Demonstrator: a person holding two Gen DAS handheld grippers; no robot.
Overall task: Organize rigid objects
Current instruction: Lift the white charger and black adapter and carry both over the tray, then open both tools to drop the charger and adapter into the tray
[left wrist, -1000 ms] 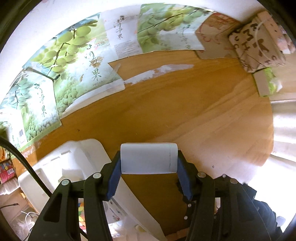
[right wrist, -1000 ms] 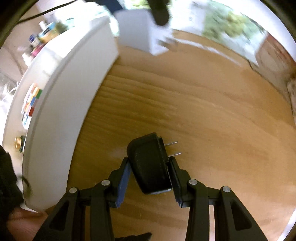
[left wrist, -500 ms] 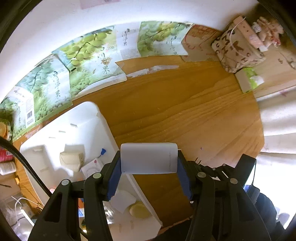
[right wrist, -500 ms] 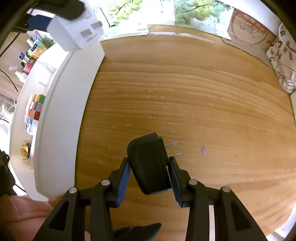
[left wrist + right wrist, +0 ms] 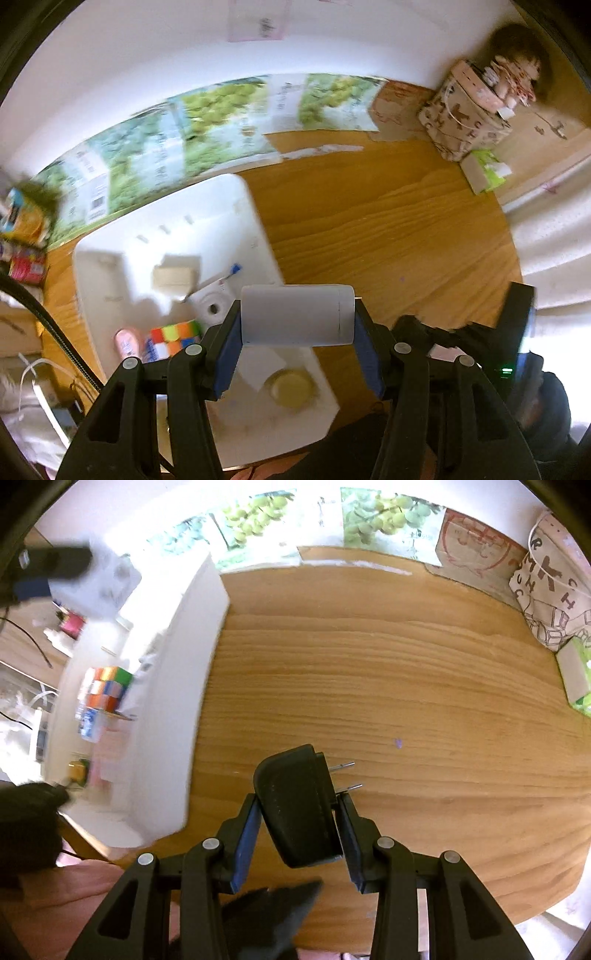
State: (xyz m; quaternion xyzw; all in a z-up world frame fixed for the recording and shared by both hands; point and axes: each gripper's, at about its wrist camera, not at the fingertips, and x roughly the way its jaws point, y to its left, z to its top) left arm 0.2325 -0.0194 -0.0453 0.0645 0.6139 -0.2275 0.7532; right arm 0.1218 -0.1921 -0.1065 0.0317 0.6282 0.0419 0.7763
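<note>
Pinching a white block (image 5: 297,314) endwise over the bin (image 5: 255,221), the left gripper (image 5: 297,334) risks dropping it, while the right gripper (image 5: 299,827), clamped on a black plug (image 5: 295,805), may let it twist.

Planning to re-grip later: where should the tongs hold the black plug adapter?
Across the wide flat sides of the black plug adapter, coming from its rounded end opposite the two metal prongs, as the right tongs hold it now, keeping prongs clear.

Black gripper (image 5: 299,805); blue pads (image 5: 246,834); silver screws.
</note>
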